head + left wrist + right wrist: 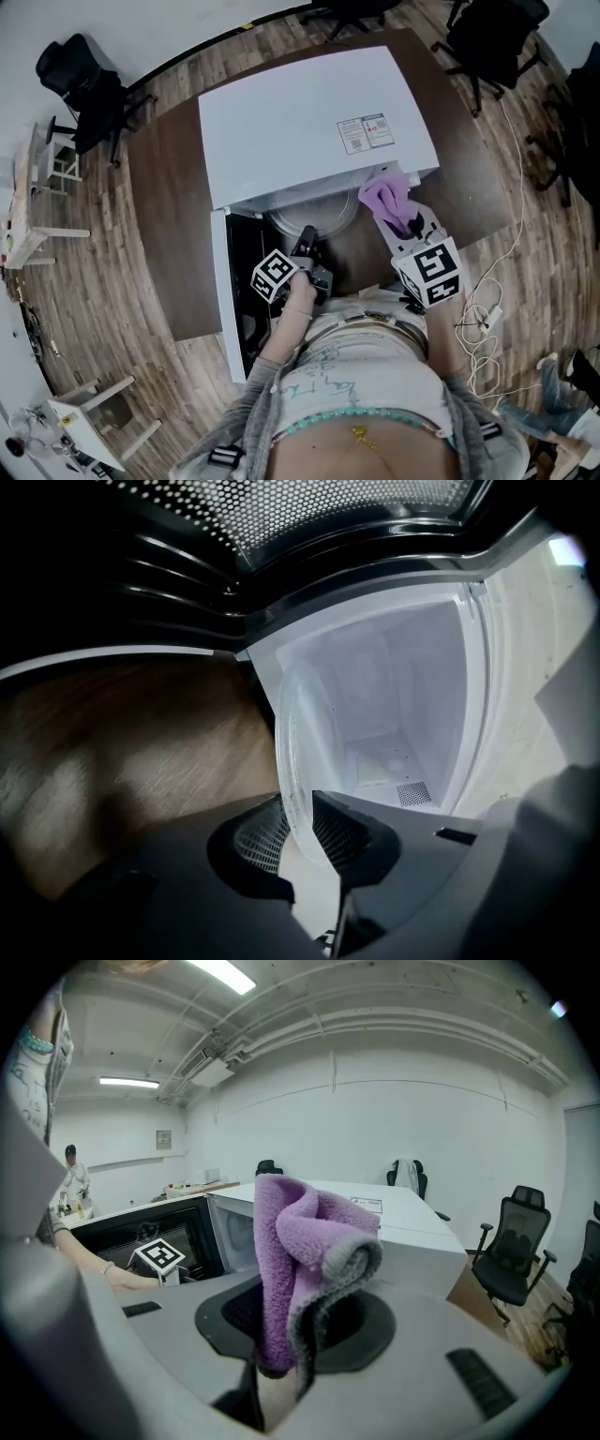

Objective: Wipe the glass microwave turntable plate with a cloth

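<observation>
Glass plate (319,214) sits at the mouth of the open microwave (309,112), its curved front edge sticking out past the oven's front, w/ the rest under the white top. The left gripper (307,239) has it by the near rim. In the left gripper view the plate (292,752) runs edge-on btwn the two jaws, which are set narrow and clamped on the clear rim, w/ the white cavity right behind it. The door (234,300) hangs open to the left of that gripper, and its perforated screen (328,508) fills the top of the left gripper view. Right gripper (405,225) is off to the right of the plate, apart from it and just in front of the oven's front right corner. Its jaws pinch a folded purple cloth (384,199), fuzzy w/ a grey hem (it stands up in a bunch above the jaws (291,1241)). Cloth not touching the plate. Microwave stands on a brown table (169,206) and carries a label (366,133) on top near the right. Office chairs (89,89) stand round the room, and a white cable (483,328) lies on the wood floor at right.
</observation>
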Demonstrator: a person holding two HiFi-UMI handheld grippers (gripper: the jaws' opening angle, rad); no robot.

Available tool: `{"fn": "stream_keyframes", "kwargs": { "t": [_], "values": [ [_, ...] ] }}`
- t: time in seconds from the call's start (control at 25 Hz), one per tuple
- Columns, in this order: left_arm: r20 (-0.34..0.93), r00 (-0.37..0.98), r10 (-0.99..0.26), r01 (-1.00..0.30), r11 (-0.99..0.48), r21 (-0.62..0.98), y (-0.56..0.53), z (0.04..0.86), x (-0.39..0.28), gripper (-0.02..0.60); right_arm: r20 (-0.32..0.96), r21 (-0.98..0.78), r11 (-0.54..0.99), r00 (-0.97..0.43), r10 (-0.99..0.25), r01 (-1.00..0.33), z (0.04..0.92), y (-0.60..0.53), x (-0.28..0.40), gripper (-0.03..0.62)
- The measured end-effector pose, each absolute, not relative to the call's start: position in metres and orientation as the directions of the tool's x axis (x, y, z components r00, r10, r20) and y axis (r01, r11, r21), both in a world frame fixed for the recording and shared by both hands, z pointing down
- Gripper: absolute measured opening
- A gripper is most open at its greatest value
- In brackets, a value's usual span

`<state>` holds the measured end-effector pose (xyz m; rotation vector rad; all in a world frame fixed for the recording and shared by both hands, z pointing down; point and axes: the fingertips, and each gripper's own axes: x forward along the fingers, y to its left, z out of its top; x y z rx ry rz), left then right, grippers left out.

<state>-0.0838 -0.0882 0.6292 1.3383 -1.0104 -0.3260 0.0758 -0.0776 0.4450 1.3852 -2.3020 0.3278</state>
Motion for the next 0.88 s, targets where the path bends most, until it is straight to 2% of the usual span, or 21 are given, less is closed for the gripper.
{"fn": "stream_keyframes", "kwargs": {
  "t": [0.88],
  "values": [
    [0.408,0.555,-0.725,-0.339,0.251,0.907,-0.059,0.634,-0.081,0.080,0.596,0.048,0.604,-0.462,-0.656,-0.796,0.490,-0.087,0.051,0.107]
  ]
}}
